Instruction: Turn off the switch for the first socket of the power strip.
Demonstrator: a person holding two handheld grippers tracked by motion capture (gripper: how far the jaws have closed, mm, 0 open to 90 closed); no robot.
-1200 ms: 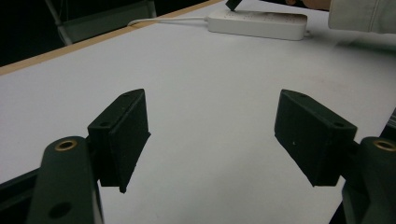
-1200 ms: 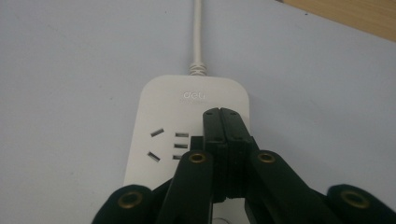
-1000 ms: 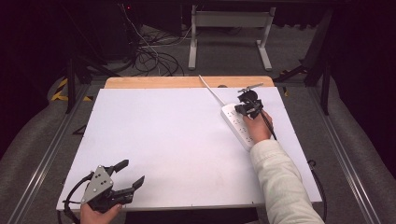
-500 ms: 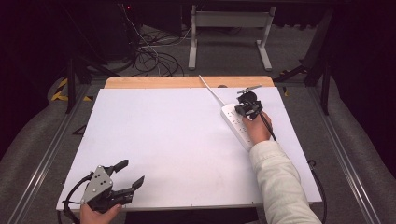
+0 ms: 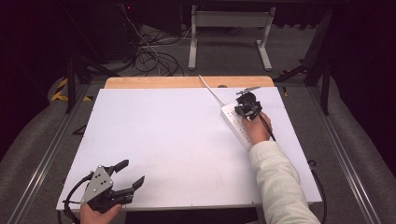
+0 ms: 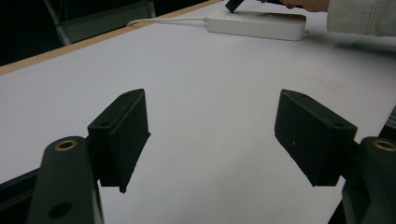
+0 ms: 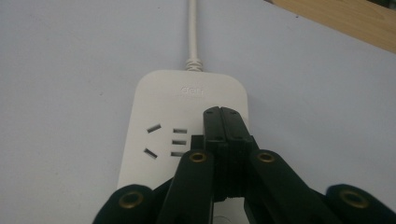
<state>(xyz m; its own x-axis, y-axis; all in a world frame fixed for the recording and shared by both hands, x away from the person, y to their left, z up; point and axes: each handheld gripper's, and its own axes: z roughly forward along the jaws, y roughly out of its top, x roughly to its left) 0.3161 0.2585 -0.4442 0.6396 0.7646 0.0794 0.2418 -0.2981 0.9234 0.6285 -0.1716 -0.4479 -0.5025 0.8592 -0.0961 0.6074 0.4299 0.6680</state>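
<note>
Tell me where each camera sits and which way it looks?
High view: above the person's side, looking forward and down on the white rectangular table; forearms, left tool and right tool show.
Left gripper view: rides the left tool, open jaws, facing across the table.
Right gripper view: rides the right tool, shut, looking down.
All share the white plastic power strip.

I work in what looks like a lab or recording room: beyond my right gripper [image 5: 246,108] a tangle of cables [image 5: 154,56] lies on grey carpet beside a metal stand's legs [image 5: 229,37]. Under my grippers is a white board on a wooden table [image 5: 187,82], flanked by metal rails [image 5: 42,158], with darkness all round.
</note>
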